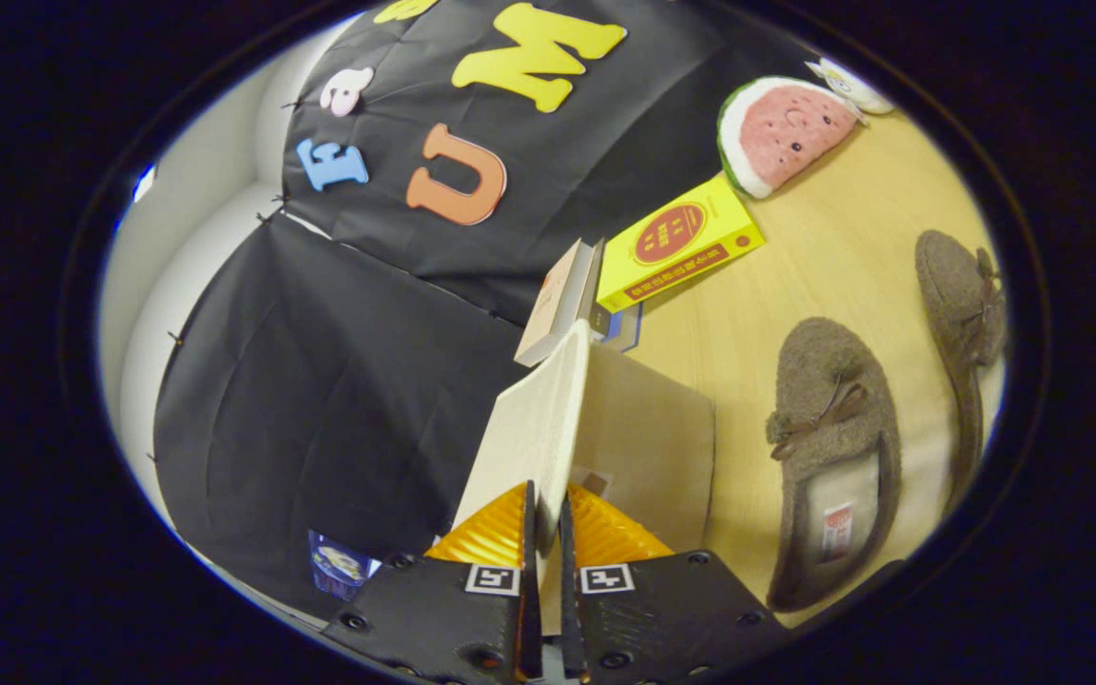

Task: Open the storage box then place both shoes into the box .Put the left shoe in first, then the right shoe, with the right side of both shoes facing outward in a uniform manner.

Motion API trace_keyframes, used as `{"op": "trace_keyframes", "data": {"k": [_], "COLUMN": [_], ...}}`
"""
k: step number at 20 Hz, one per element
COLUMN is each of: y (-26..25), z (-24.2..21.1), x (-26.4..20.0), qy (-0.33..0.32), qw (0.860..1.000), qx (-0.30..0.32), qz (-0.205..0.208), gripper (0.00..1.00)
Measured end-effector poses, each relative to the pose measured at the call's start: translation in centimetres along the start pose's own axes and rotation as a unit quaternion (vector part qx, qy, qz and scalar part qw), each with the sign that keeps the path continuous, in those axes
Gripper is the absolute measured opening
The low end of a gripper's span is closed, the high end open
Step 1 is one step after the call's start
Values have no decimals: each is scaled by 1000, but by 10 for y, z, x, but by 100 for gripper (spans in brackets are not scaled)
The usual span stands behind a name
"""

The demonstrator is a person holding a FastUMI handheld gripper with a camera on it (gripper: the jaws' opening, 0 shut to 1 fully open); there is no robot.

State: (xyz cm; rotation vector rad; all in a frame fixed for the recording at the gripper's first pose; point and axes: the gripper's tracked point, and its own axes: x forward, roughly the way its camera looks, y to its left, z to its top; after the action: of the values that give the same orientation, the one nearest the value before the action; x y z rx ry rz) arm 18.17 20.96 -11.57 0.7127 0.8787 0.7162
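Centrally, the gripper (pixel 546 518) is pinching the lid (pixel 534 423) of the storage box (pixel 648 442), both fingers pressing its thin edge, the flap standing raised over the box body. At three o'clock of the box, two brown slippers, one shoe (pixel 833 457) nearer and the other shoe (pixel 962 328) beyond, are lying on the wooden table (pixel 795 276), bare wood between them. At twelve o'clock, a yellow box (pixel 681 243) and watermelon plush (pixel 781 133) are resting.

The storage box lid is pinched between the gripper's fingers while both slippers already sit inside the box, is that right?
Not quite. The gripper view shows the gripper shut on the storage box lid, but both slippers lie on the wooden table beside the box.
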Motion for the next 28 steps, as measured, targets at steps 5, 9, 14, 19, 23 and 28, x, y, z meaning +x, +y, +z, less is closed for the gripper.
{"op": "trace_keyframes", "data": {"k": [5,9,14,19,23,28], "y": [40,98,171,227,261,306], "z": [12,21,19,9,-2,-42], "x": [-11,-17,-1,31,64,99], "qy": [-7,-16,-17,-14,-15,10], "qw": [999,998,994,991,987,974], "qx": [-20,-48,-100,-123,-156,-227], "qz": [-31,-36,-43,-42,-43,-8], "gripper": [1,0,0,2,11,53]}}
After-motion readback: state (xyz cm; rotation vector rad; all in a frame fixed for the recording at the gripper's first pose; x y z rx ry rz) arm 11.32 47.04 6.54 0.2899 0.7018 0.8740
